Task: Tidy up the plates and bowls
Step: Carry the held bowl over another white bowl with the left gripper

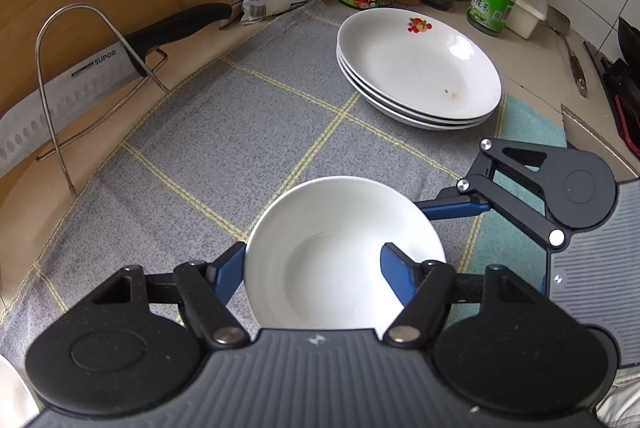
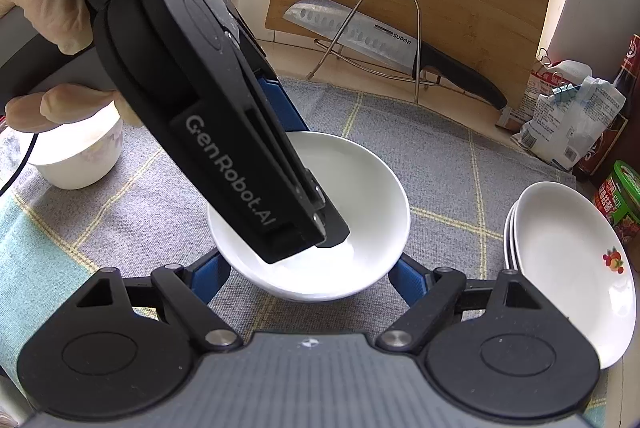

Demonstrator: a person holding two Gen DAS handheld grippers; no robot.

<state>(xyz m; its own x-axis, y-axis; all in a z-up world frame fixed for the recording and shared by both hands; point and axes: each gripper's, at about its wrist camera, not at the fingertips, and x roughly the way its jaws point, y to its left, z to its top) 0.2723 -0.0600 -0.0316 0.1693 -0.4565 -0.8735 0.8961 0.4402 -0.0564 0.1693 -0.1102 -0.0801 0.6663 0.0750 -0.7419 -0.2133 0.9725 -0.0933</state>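
White bowl (image 1: 340, 252) sits on the grey checked cloth (image 1: 240, 132) at the surface's middle. Left tongs (image 1: 316, 268) pinch its rim, one blue finger (image 1: 400, 280) inside and one outside. Right tongs (image 2: 310, 278) stand wide around the bowl; contact unclear. Stacked plates (image 1: 420, 68) lie at one o'clock.

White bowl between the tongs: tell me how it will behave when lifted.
The white bowl looks like glazed ceramic, so probably rigid but breakable if dropped. Its glossy surface may slip against the left tongs, one finger outside and one inside the wall. Its narrow foot suggests it could tip if pushed at the rim.
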